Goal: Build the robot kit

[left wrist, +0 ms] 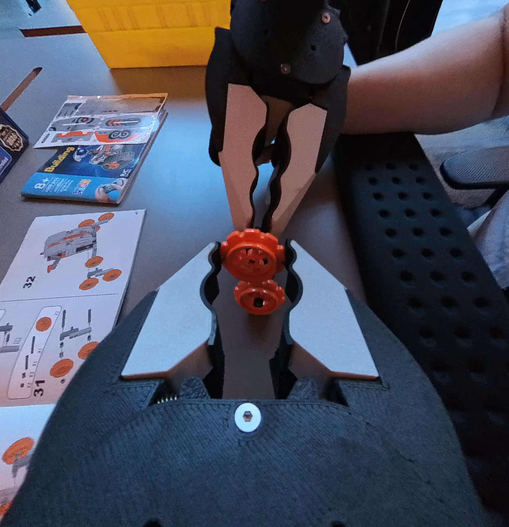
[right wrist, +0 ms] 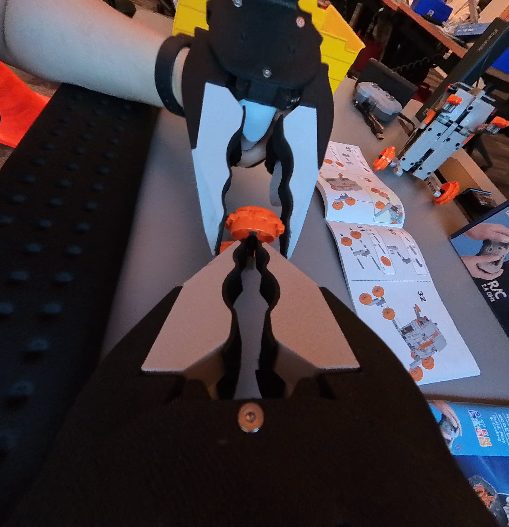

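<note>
A grey table (left wrist: 173,182) carries an open instruction booklet (left wrist: 76,256), a yellow bin (left wrist: 150,31) and a half-built toy vehicle (right wrist: 444,134). The left gripper (left wrist: 252,256) grasps the upper orange wheel (left wrist: 252,256) between its fingertips above the table; a second orange wheel (left wrist: 258,296) sits just below it. The right gripper (right wrist: 249,251), opposite, is clenched on a thin black axle (right wrist: 251,241) at the upper wheel's hub.

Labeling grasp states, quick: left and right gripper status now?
Left gripper: shut on the larger orange wheel.
Right gripper: shut on a small dark axle under that wheel.
</note>
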Tool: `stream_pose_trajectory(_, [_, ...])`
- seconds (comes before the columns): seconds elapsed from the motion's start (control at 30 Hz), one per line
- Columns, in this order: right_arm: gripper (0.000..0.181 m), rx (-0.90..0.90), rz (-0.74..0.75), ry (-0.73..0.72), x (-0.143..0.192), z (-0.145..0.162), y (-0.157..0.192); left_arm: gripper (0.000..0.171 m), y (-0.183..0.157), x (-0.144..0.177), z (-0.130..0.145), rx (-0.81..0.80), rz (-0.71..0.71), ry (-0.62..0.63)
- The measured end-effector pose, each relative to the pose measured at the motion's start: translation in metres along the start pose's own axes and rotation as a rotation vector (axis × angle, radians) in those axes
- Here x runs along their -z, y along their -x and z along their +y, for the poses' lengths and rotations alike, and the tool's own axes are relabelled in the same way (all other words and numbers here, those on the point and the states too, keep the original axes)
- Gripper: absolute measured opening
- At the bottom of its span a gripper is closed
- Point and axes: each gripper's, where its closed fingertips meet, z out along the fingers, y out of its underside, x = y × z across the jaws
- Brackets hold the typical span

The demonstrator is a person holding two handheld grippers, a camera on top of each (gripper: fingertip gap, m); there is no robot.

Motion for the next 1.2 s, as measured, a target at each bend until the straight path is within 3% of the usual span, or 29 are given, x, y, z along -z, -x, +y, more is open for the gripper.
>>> stream_pose_trajectory(0.43, [0.005,0.005,0.017,0.034,0.002,0.007,-0.002,0.041,0.002,-0.003,0.0,0.067,0.03,-0.071])
stream_pose_trajectory(0.53, [0.004,0.042,0.017,0.028,0.003,0.004,0.0,0.042,-0.002,-0.002,-0.007,0.022,0.039,-0.121])
stream_pose_trajectory(0.77, [0.004,0.071,0.029,0.074,0.0,0.008,0.002,0.043,-0.004,-0.004,-0.002,-0.016,0.041,-0.066])
stream_pose_trajectory(0.93, [0.005,0.044,0.055,0.01,0.008,-0.004,-0.002,0.042,-0.002,0.004,-0.017,0.086,0.073,-0.168])
stream_pose_trajectory(1.2, [0.005,0.063,0.036,0.059,0.008,0.003,0.005,0.042,-0.008,0.0,-0.01,0.074,0.095,-0.131])
